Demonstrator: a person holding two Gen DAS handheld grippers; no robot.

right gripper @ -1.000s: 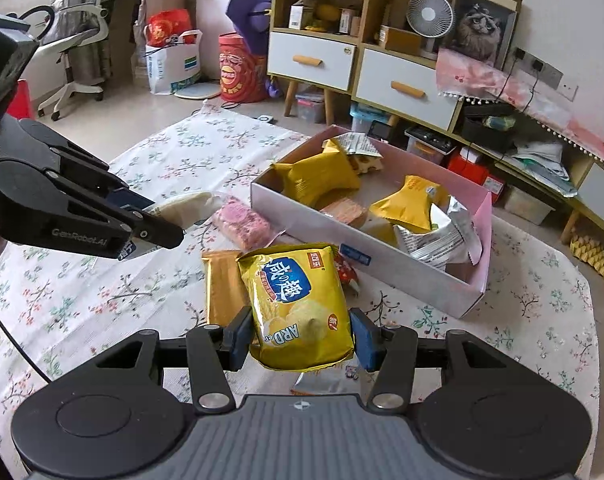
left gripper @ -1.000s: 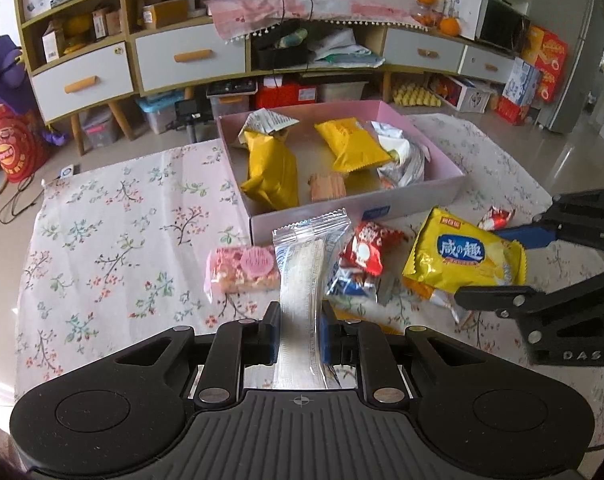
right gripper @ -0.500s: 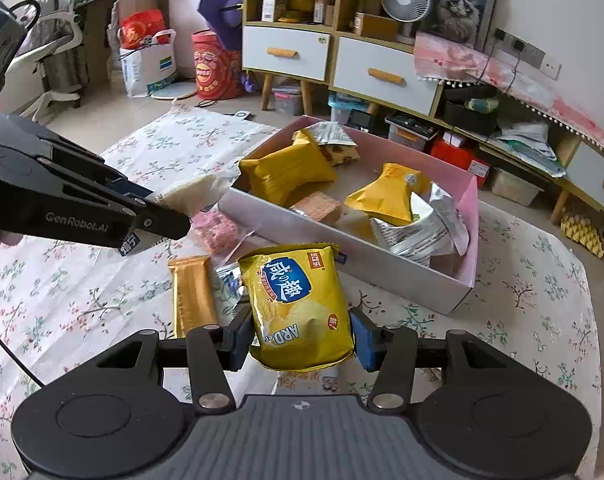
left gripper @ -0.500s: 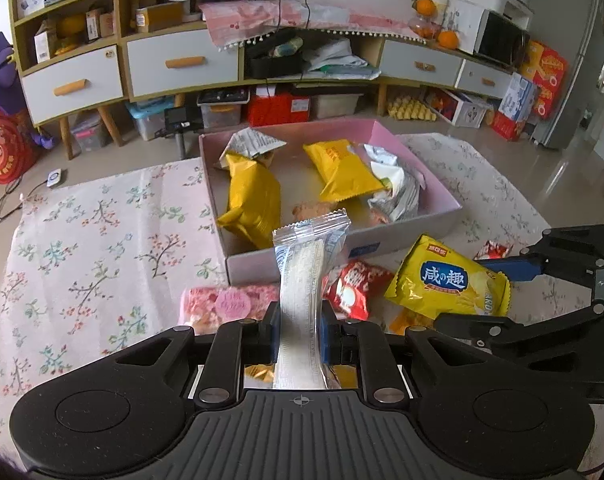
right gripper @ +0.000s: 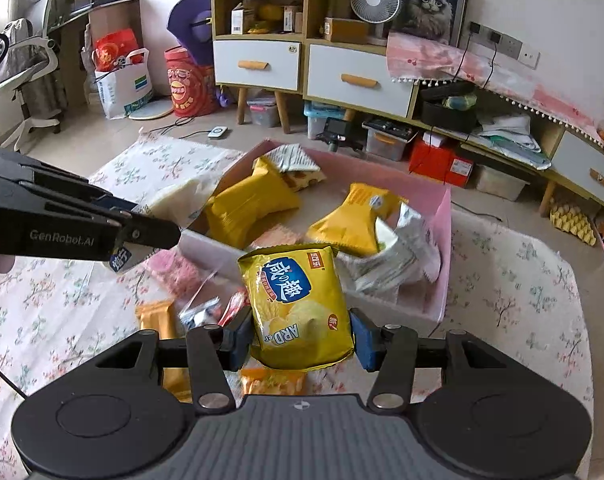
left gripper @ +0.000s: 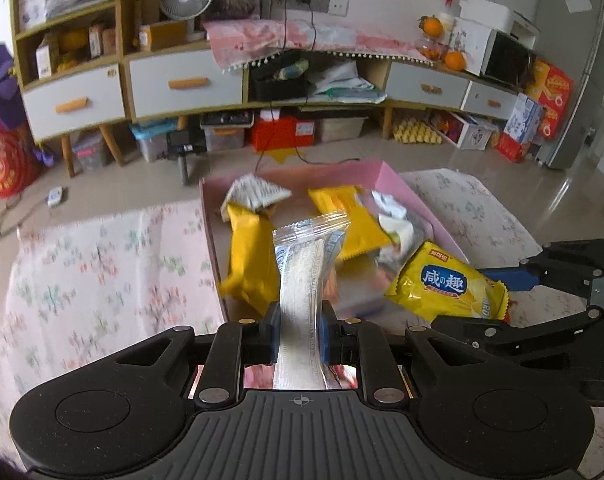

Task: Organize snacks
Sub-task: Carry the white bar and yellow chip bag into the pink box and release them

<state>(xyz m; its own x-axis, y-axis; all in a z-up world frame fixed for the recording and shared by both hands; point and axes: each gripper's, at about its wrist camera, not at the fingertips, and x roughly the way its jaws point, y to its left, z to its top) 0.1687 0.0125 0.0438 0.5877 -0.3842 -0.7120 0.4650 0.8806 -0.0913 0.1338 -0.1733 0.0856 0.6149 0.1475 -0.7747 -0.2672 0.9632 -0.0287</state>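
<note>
Snacks are the job, and two of them are off the floral cloth (right gripper: pixel 513 276) at once, both held over the near wall of the pink box (right gripper: pixel 445 240). The left gripper (left gripper: pixel 300 330) is clamped on a long clear-wrapped wafer pack (left gripper: pixel 303 280), pinched across its narrow width near the lower end, so its long axis runs straight out ahead of the fingers and its sealed tip hangs over the box's interior, above the yellow pouch (left gripper: pixel 248 264) lying by the left wall. The right gripper (right gripper: pixel 300 340) is closed on a yellow chip bag (right gripper: pixel 298 304), gripped across its lower part, with its upper end reaching forward past the near wall toward the silver bag (right gripper: pixel 397 256) at the right side.

Of the two, the wafer pack seems further in, so the left hand looks closer to a drop; the right likely needs a little more forward travel. Inside the box there appears to be free floor near the middle. Several loose packets, including an orange bar (right gripper: pixel 158 320) and a pink packet (right gripper: pixel 174 272), lie on the cloth outside the near wall.
</note>
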